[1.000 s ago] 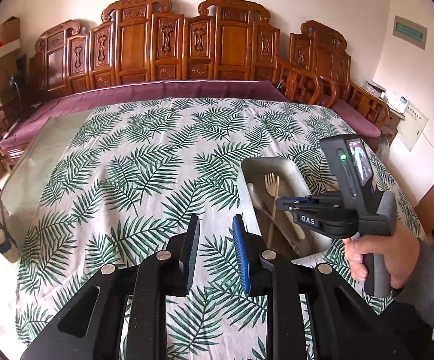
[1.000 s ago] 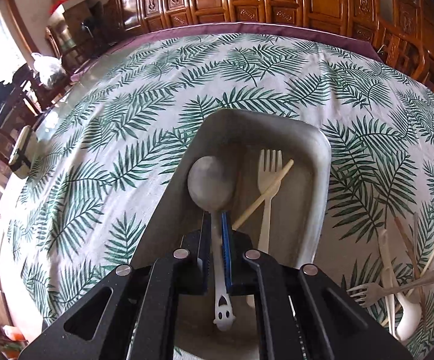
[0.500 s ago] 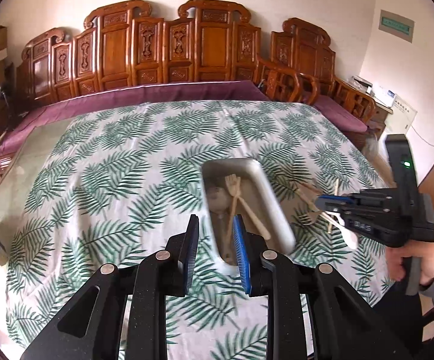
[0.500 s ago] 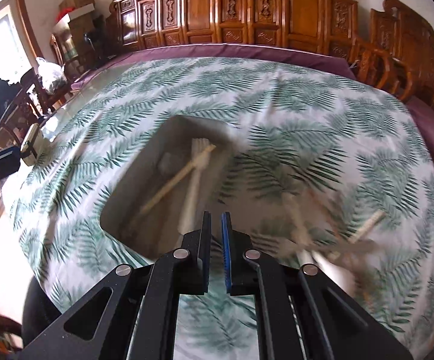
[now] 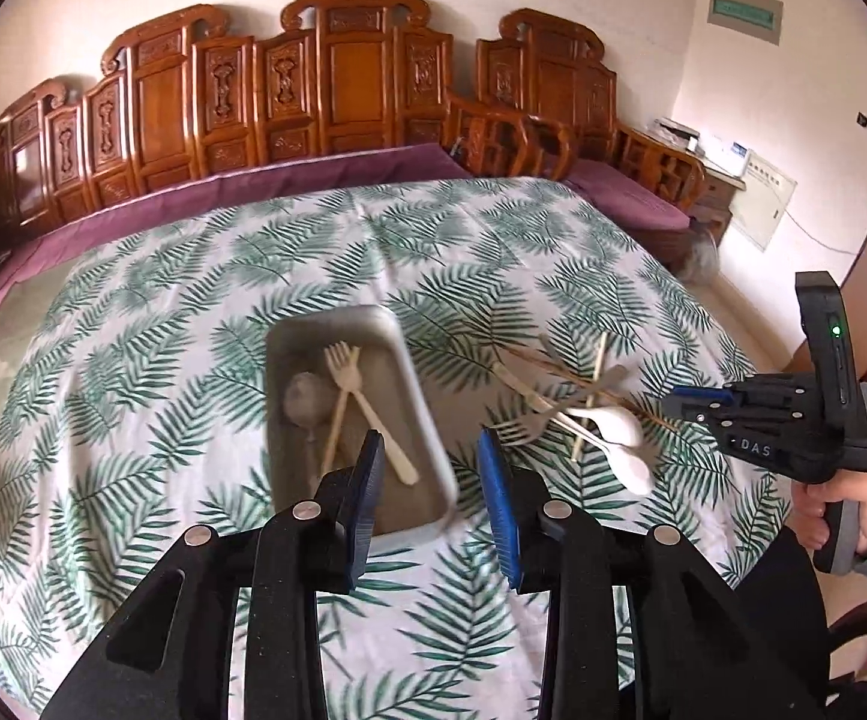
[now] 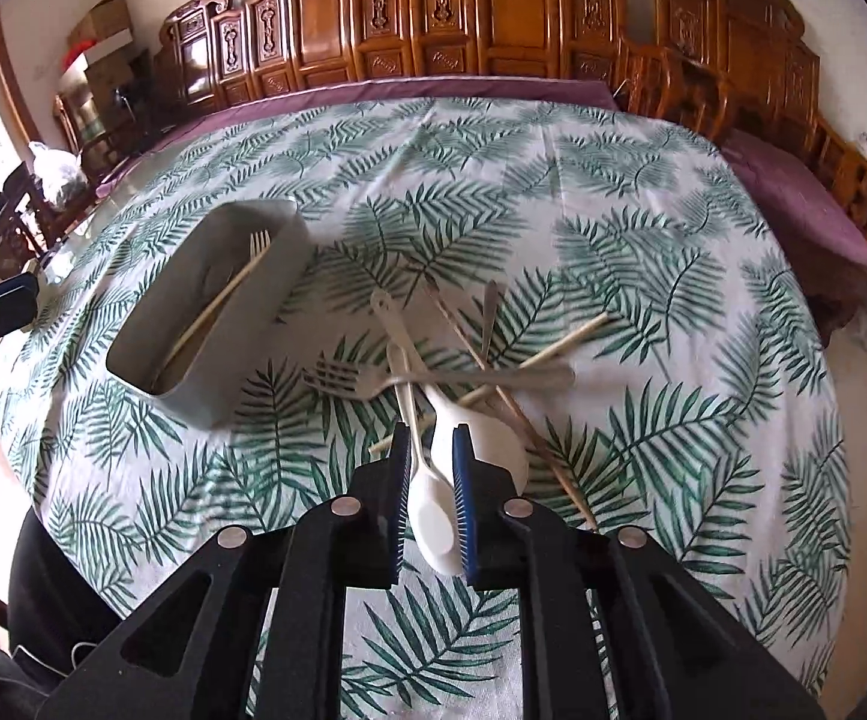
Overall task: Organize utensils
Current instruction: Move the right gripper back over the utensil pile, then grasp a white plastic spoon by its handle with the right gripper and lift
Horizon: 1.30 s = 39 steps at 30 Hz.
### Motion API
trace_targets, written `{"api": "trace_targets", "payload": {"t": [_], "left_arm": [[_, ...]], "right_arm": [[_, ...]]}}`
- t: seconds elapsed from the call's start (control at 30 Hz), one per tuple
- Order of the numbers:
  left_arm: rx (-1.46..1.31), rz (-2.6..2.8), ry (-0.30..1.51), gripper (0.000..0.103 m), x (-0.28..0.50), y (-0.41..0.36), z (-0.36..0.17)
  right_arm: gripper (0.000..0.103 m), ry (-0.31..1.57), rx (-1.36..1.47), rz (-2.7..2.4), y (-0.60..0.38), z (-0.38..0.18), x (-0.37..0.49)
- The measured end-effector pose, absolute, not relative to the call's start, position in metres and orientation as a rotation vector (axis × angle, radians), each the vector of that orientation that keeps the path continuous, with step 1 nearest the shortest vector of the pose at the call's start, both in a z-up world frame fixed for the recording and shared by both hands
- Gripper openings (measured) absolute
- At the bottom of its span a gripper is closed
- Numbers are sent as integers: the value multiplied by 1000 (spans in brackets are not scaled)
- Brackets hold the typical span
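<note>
The right gripper (image 6: 430, 483), jaws opening and holding nothing, hovers over a glossy white spoon (image 6: 433, 516) in the crossed pile of utensils (image 6: 463, 372) on the leaf-print cloth (image 6: 643, 228). The left gripper (image 5: 433, 480), jaws opening and empty, hangs over the near end of the grey oblong tray (image 5: 427, 420).

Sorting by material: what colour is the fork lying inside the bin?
Pale cream; the fork in the grey bin shows best in the left wrist view.

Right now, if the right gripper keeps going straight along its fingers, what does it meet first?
Most likely the white spoon: the right gripper, jaws opening and not pressing on anything, has the spoon's bowl lined up between its fingers in its wrist view. Depth is unclear; the left view suggests it hangs above the loose pile, with the tablecloth underneath.
</note>
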<state>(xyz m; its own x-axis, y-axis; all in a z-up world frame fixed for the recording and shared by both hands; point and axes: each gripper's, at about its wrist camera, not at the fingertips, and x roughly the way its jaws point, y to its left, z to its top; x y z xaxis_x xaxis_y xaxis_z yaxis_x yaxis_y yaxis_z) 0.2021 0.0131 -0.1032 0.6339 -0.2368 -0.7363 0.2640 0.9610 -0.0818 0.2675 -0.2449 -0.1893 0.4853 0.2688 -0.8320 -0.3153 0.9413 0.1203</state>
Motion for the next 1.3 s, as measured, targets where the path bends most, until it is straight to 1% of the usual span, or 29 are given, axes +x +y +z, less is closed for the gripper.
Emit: {"api": "trace_targets", "payload": {"t": [0.03, 0.07, 0.1, 0.13, 0.2, 0.27, 0.37, 0.67, 0.97, 1.0, 1.07, 1.13, 1.2, 1.3], "left_arm": [[38, -288, 844, 32, 203, 9, -105], [42, -290, 848, 37, 203, 6, -106], [48, -293, 849, 47, 203, 2, -107], [51, -295, 847, 50, 202, 0, -107], [58, -299, 851, 51, 202, -4, -108], [64, -299, 857, 56, 202, -8, -110], [66, -303, 865, 60, 202, -12, -113], [65, -309, 886, 60, 203, -17, -122], [66, -310, 889, 60, 201, -17, -122], [64, -311, 890, 60, 201, -17, -122], [67, -312, 892, 60, 200, -17, -123], [72, -314, 894, 60, 199, -17, -124], [73, -316, 898, 60, 199, -17, -125], [78, -318, 901, 60, 199, -20, -126]], "right_arm": [[16, 1007, -52, 359, -245, -192, 268], [16, 1014, -53, 365, -244, -196, 269], [16, 1021, -53, 371, -243, -200, 270], [16, 1026, -57, 375, -242, -203, 272], [16, 1030, -64, 376, -239, -206, 274], [16, 1033, -64, 378, -238, -209, 279], [16, 1038, -58, 377, -236, -213, 288], [16, 1106, -145, 433, -211, -237, 301], [16, 1160, -216, 419, -206, -260, 303], [18, 1170, -224, 414, -206, -263, 304], [19, 1177, -227, 410, -206, -266, 303], [17, 1181, -225, 406, -207, -266, 302], [10, 1187, -210, 420, -209, -265, 299], [8, 1190, -184, 431, -215, -261, 290]]}}
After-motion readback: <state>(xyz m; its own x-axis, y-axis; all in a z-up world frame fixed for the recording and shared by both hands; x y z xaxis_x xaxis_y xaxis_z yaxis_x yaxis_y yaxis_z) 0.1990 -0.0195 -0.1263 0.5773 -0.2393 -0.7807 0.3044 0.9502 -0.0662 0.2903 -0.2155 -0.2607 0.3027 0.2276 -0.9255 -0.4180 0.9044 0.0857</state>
